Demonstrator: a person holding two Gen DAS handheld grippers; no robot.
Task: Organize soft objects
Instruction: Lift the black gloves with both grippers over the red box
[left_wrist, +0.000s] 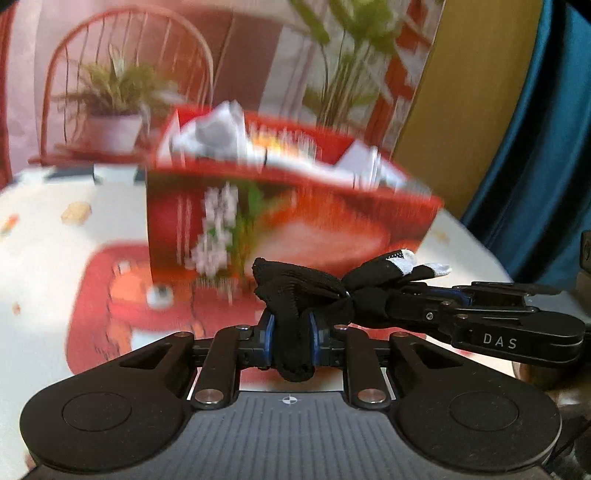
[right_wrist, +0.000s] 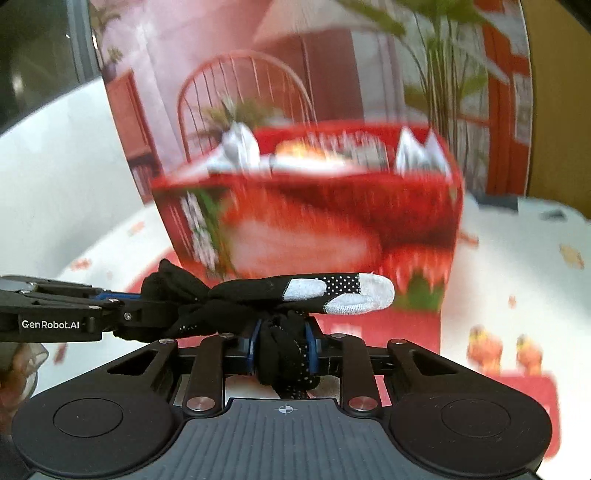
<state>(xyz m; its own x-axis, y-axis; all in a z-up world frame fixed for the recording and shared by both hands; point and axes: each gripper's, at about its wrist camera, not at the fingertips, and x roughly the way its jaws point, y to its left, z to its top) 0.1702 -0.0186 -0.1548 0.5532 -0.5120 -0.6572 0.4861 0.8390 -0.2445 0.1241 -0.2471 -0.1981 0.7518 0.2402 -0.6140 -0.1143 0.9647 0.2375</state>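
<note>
Patterned tablecloth (left_wrist: 44, 229) under blurred red box (left_wrist: 288, 221) with white and grey cloth inside, in front of it black sock with grey toe (right_wrist: 295, 295) stretched in air, left gripper (left_wrist: 291, 332) and right gripper (right_wrist: 283, 345) each clamped tight on one end

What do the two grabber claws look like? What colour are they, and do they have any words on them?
Both are matte black. The left gripper has blue finger pads, two round discs, silver screws and a ribbed grey plate with a small crosshair mark; white letters on its side read GenRobot.AI. The right gripper looks the same, and its side says DAS. No cables or sleeves show.
</note>
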